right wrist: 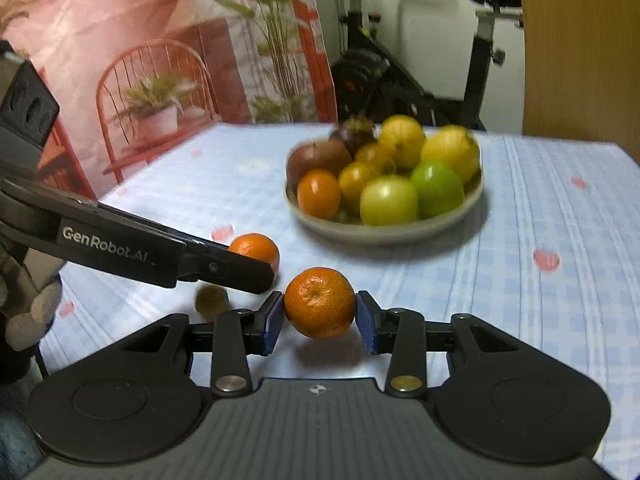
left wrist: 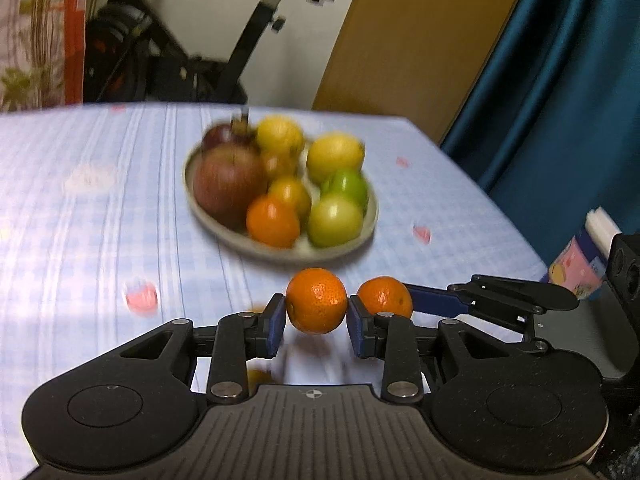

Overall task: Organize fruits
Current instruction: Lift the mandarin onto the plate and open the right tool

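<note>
Two mandarins (left wrist: pixel 316 300) (right wrist: pixel 320 302) — both clamped

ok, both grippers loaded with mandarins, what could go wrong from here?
1. The plate is already heaped; adding more could roll off a green apple near the rim.
2. Left gripper and right gripper sit close together, so they may collide heading for the plate.
3. Each mandarin is pinched only at its sides and could slip.

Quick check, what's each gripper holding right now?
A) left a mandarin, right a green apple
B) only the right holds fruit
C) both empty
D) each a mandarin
D: the left gripper pinches one mandarin between its blue pads, and the right gripper pinches another mandarin, both short of the fruit plate.
</note>
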### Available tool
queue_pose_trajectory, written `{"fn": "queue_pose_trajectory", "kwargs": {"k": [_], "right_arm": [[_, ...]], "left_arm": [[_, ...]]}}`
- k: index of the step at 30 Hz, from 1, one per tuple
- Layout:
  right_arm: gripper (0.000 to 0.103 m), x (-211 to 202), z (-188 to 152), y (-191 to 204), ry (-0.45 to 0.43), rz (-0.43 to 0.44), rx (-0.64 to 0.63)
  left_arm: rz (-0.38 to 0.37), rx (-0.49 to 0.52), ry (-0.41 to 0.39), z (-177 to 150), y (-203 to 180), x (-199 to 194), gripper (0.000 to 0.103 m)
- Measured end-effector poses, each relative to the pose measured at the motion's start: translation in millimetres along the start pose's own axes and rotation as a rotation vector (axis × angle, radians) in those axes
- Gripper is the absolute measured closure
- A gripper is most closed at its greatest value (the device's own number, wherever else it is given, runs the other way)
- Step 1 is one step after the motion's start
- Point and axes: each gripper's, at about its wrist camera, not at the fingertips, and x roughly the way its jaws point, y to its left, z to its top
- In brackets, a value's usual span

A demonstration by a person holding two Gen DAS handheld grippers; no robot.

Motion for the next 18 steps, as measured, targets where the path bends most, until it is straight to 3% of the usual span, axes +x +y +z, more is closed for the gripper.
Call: {"fn": "queue_pose_trajectory", "kwargs": {"k": [7, 13, 18], "right_arm": [[0.062, 2, 34, -10, -0.074, -0.037, -0.046], [0.062, 28, 65, -27, -0.1, -0.111, -0.129], [0.062, 63, 81, -32, -0.07, -0.142, -0.203]], "left_arm": [[0.005, 0.03, -0.074, 45, 1, 2, 0.068], [0.028, 0.015, -0.06, 76, 10, 33, 0.068], [0.038, 0.046, -0.037, 97, 14, 55, 0.068]]}}
